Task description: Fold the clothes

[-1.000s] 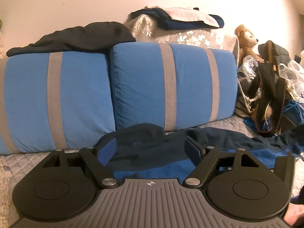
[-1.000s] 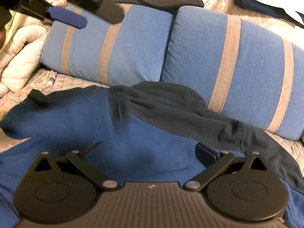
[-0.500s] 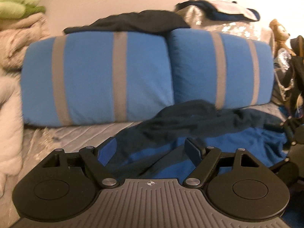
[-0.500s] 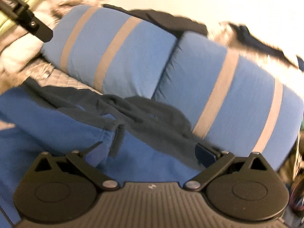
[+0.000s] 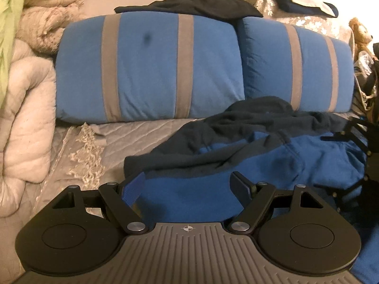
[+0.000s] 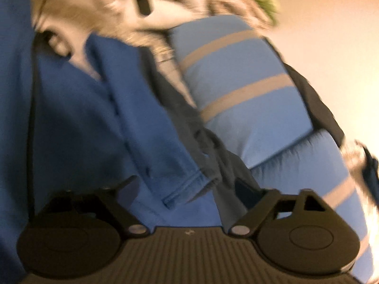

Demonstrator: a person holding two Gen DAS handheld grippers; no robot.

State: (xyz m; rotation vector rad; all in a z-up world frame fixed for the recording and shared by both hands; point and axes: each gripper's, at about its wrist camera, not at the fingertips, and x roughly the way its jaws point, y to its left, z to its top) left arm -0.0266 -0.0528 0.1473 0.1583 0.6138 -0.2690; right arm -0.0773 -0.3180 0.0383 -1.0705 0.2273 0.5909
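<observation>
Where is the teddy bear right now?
In the left wrist view, the teddy bear sits at the far right edge, just past the right-hand striped blue pillow, above a pile of bags.

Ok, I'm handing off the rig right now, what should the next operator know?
Left gripper: open, empty, low over the near edge of the blue and navy garment.
Right gripper: open, empty, view tilted and blurred, over the garment's blue cuff.
Garment lies rumpled on the bed in front of the two striped pillows; navy part bunched on top.
Done: no fold visible.
Left: spread it flat, then fold.
</observation>
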